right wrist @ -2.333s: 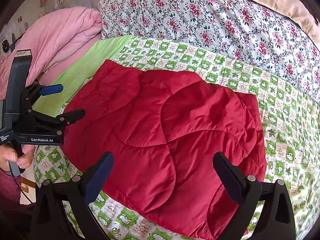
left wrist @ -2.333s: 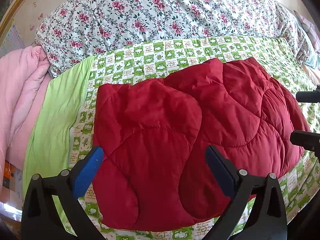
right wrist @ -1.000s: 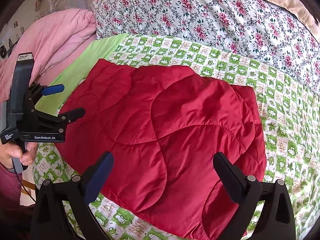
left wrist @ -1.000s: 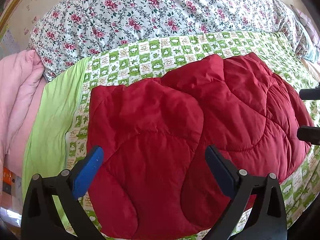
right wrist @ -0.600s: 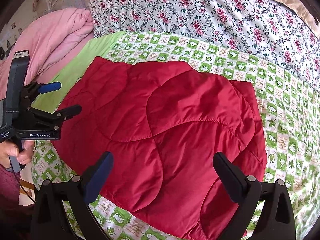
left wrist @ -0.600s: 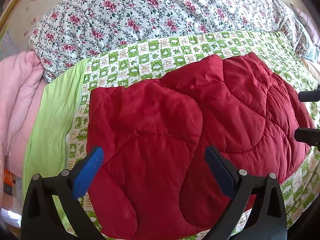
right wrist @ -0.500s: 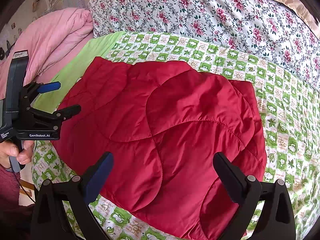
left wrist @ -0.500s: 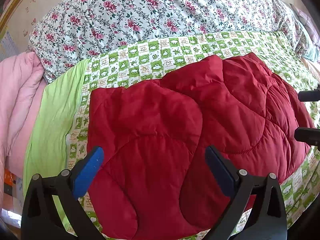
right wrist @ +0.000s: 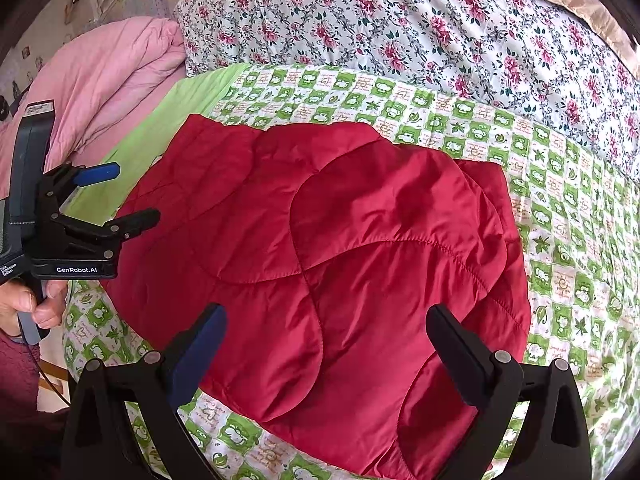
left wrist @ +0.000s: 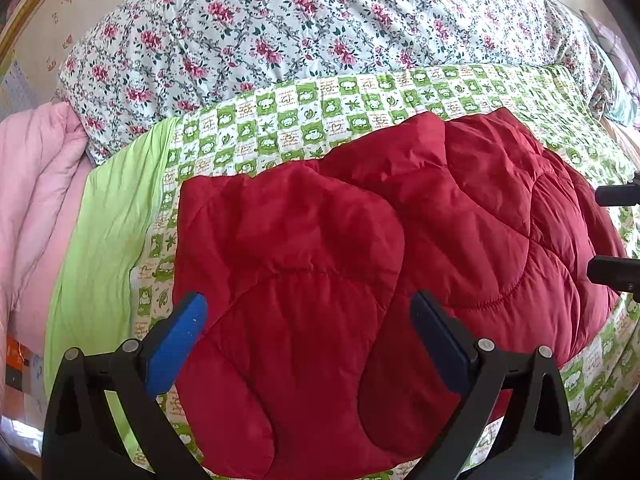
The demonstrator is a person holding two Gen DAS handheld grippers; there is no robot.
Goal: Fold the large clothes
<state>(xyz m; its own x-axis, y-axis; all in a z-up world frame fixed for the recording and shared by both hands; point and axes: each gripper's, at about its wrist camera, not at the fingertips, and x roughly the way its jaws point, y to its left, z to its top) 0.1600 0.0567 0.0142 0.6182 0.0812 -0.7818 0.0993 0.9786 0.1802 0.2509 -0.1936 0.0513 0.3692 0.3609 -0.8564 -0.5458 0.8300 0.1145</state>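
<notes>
A red quilted garment [left wrist: 360, 264] lies folded into a compact block on a green checked bedsheet [left wrist: 320, 108]. It also shows in the right wrist view [right wrist: 340, 240]. My left gripper [left wrist: 308, 320] is open and empty, hovering above the garment's near left part; it also shows at the left of the right wrist view [right wrist: 128, 196]. My right gripper [right wrist: 328, 332] is open and empty above the garment's near edge. Its fingers [left wrist: 616, 268] show at the right edge of the left wrist view.
A floral duvet [left wrist: 320, 28] lies behind the garment. A pink quilt [right wrist: 104, 76] is bunched at the left. A plain light-green sheet strip [left wrist: 108, 240] runs along the left. The bed's near edge drops off below the grippers.
Both grippers have drifted only slightly over the garment and stayed open. The garment has not changed shape.
</notes>
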